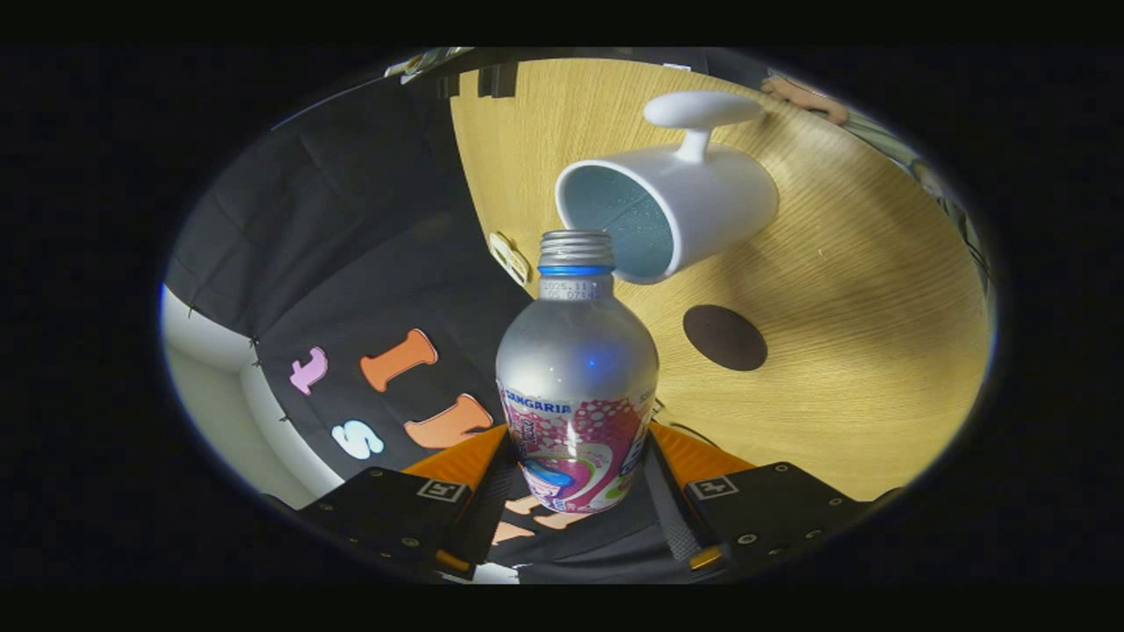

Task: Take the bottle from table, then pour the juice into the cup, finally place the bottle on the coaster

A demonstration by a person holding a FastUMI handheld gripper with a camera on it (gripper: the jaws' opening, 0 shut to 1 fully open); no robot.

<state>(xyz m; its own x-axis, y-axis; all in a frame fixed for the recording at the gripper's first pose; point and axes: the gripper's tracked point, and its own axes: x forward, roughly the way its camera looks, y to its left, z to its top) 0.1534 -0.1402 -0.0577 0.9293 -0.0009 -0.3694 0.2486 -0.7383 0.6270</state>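
A silver bottle [575, 386] with a pink and white label and an uncapped threaded neck sits between my fingers. My gripper [575, 478] is shut on the bottle's lower body, a finger pressing each side. The view is rolled, so the bottle is tipped over toward the white cup [676, 211]. The bottle's mouth is just at the cup's rim, which shows a pale blue inside. The cup has a handle on its far side. A dark round coaster [724, 337] lies on the wooden table [861, 351], beside the bottle and nearer to me than the cup.
The table's edge runs just past the bottle's neck, with the booth's black cloth wall [351, 246] beyond it. A small pale tag [509, 256] sits at that table edge. A person's hand [803, 96] rests at the table's far side, beyond the cup.
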